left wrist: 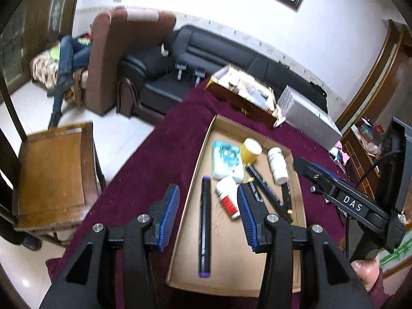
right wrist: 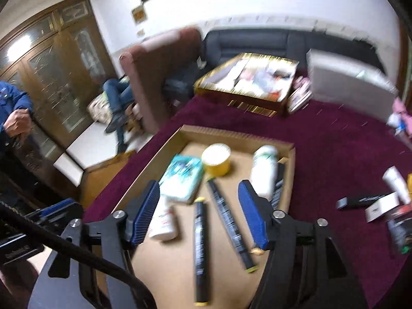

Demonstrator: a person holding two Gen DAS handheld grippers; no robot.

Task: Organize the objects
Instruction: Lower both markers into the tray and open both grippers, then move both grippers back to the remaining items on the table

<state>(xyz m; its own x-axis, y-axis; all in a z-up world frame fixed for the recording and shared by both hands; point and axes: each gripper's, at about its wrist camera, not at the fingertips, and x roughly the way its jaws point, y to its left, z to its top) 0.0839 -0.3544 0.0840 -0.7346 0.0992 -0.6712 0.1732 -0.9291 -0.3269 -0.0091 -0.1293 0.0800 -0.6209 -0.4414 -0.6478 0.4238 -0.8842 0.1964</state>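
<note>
Left wrist view looks down into the cardboard tray (left wrist: 257,278) on the maroon cloth (left wrist: 159,159). The left gripper (left wrist: 208,219) has its blue pads apart with nothing clamped, and the purple-capped marker (left wrist: 205,225) lies right between them, long axis running 12 to 6 o'clock, basically in line with the fingers. The red-and-white bottle (left wrist: 228,197) sits just at 1 o'clock of it, close to the pad on that side.

Over in the right wrist view, the right gripper (right wrist: 199,212) is also spread open and empty, hovering over two yellow-tipped markers (right wrist: 200,252) that run roughly 12 to 6, one tilted toward 5. It's pretty blurry there, so exact contact is hard to call.

Stuff left outside the tray, a small white tube (right wrist: 395,184) and a black marker (right wrist: 365,200), lies at about 3 o'clock of the right gripper, well apart from the left one. So the right hand looks like the nearer one for the next grab, probably with a wrist turn, since that marker lies crosswise.
</note>
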